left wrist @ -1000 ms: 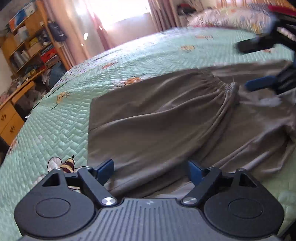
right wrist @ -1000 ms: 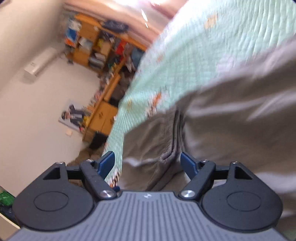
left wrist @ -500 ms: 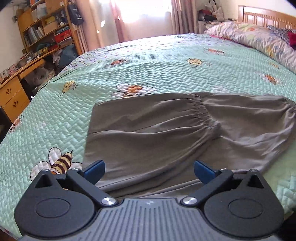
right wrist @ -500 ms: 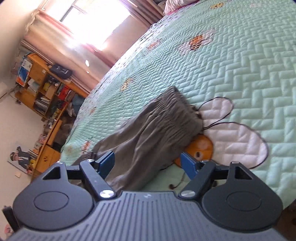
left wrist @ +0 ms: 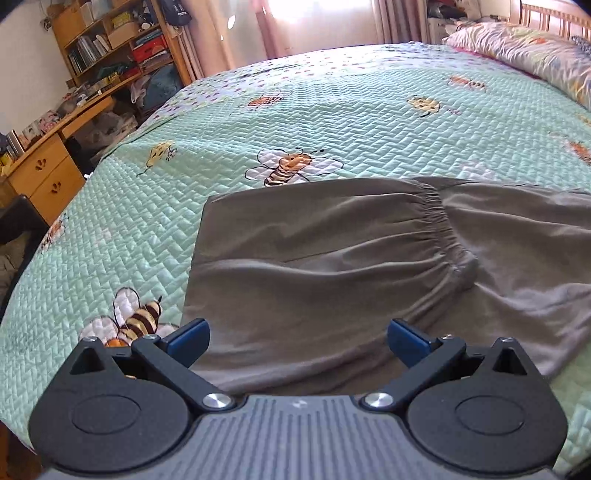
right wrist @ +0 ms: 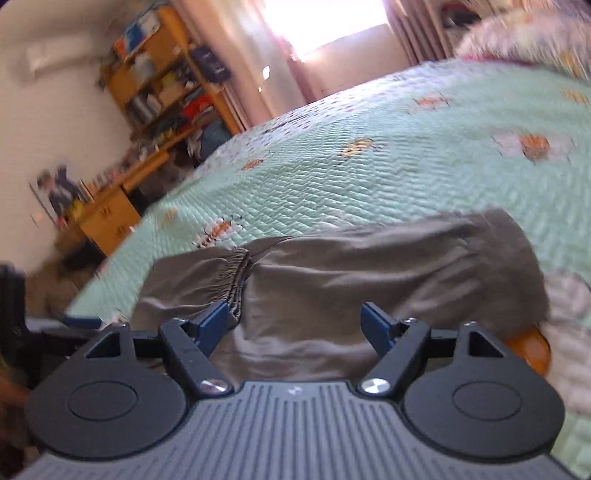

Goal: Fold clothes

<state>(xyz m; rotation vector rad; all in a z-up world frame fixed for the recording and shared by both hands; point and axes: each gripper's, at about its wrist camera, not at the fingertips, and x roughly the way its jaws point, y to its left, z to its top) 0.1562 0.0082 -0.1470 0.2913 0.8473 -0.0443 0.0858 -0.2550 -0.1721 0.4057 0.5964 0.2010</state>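
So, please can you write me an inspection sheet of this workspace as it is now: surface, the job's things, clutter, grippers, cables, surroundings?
Surface: bed with green quilted bedspread, bee pictures on it.
Job's things: grey trousers lying on the bedspread, folded over, elastic waistband on top.
Clutter: pillow at the bed's head.
Grippers: left gripper open, nothing between the jaws; right gripper open, above the trousers.
Cables: nothing seen.
Surroundings: wooden bookshelf, desk with drawers, curtained window.
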